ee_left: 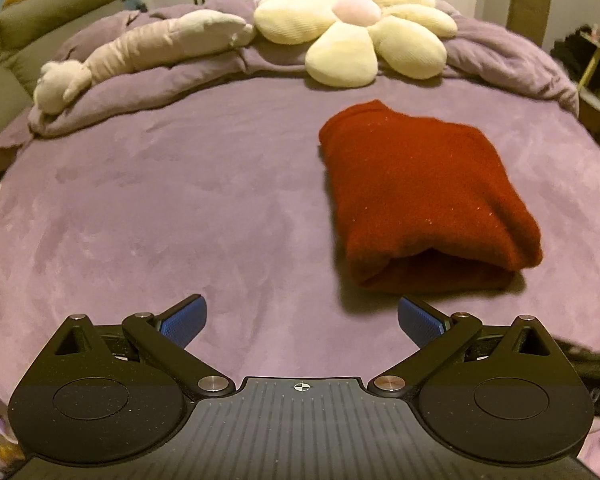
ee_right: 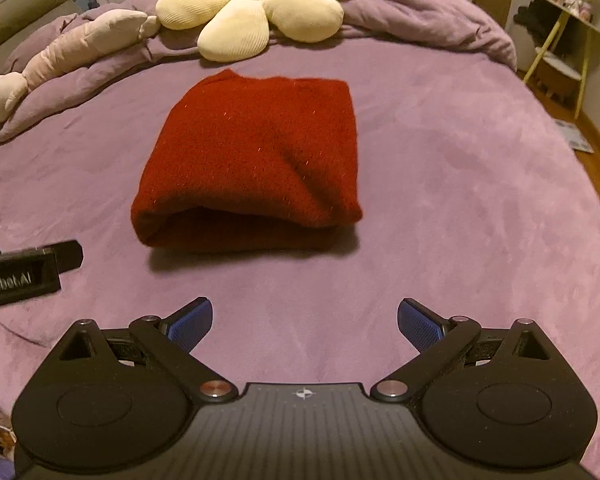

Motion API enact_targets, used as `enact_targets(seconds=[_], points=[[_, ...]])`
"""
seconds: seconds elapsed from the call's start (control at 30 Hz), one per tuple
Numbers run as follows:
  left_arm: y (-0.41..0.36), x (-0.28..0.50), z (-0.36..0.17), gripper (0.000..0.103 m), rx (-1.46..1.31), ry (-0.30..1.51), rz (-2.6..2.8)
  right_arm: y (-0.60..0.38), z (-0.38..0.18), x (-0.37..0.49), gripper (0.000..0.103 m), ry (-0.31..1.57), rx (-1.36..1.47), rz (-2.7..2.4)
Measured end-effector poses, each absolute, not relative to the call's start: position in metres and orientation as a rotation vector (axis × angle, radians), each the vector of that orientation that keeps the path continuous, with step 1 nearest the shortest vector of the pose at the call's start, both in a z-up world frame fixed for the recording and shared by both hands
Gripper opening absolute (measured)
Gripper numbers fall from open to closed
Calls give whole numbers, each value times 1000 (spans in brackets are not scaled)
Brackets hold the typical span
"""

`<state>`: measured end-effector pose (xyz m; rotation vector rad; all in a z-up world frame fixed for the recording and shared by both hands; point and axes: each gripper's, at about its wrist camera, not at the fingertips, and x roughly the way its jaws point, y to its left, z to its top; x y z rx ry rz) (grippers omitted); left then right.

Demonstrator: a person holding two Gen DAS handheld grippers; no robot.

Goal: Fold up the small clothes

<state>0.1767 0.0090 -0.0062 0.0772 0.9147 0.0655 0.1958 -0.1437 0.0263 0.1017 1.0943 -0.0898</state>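
White letters on the black left gripper (ee_right: 28,272) read "nRobot.AI"; the start is cut off. Nothing else can be read.

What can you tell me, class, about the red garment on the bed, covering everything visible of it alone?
The red garment is dark red, of a thick, fuzzy knit flecked with tiny light specks. It is folded into a compact, roughly rectangular bundle with rounded corners; the near edge shows a layered fold with a shadowed gap between layers. It lies flat on the purple bed cover, short of the flower-shaped cushion. Only the cover touches it: both grippers are open and clear of it.
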Motion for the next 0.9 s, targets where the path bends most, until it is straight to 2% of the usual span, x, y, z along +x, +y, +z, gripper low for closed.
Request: enact_targets(seconds=[0.37, 0.9], points=[[5, 191, -15, 103, 96, 993, 37, -147, 25, 213, 99, 1094, 103, -126], [3, 190, -15, 103, 91, 1010, 16, -148, 22, 215, 99, 1113, 114, -134]])
